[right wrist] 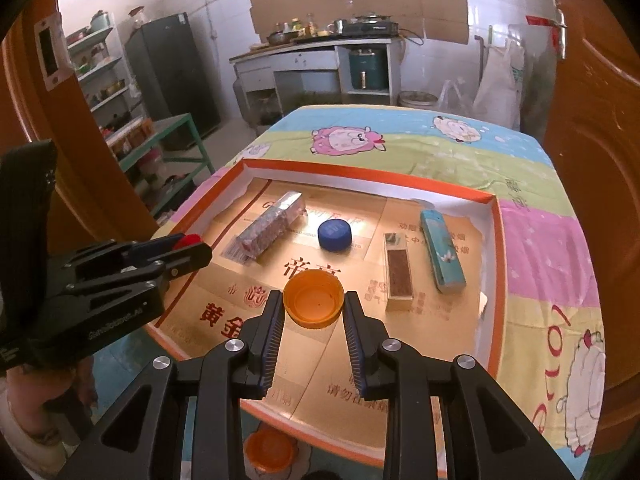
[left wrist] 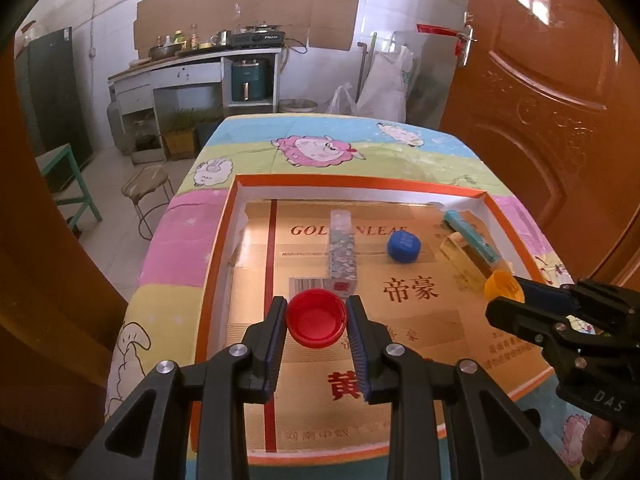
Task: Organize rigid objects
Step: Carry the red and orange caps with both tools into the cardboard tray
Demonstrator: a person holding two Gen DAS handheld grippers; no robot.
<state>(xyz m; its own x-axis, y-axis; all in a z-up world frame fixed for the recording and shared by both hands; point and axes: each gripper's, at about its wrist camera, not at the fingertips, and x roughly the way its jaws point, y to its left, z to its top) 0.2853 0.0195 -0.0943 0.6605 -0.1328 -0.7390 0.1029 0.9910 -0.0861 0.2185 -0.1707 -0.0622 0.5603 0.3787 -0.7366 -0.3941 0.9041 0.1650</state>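
A red cap (left wrist: 317, 318) is clamped, open side up, between the fingers of the left tool (left wrist: 317, 312), above the near-left part of an orange-rimmed tray (left wrist: 352, 181). An orange cap (right wrist: 313, 299) is gripped the same way by the right tool (right wrist: 313, 300), above the tray's near middle. The tray is set on a surface covered by a sheep-print cloth (left wrist: 320, 136), and its floor is lined with gold printed card (left wrist: 304, 404). Inside, a clear box (left wrist: 342, 252) is laid lengthwise near the far left, a blue cap (left wrist: 404, 246) just right of it and apart from it, then a gold box (right wrist: 398, 272) and a teal box (right wrist: 442, 250) side by side close to the right wall. Bare card is left across the whole near half of the tray and between the blue cap and the gold box. The tray's near rim runs close to the cloth's front edge. A second orange cap (right wrist: 271, 453) is seen below that rim in the right wrist view. A brown door (left wrist: 552, 92) stands close to the surface's right side.
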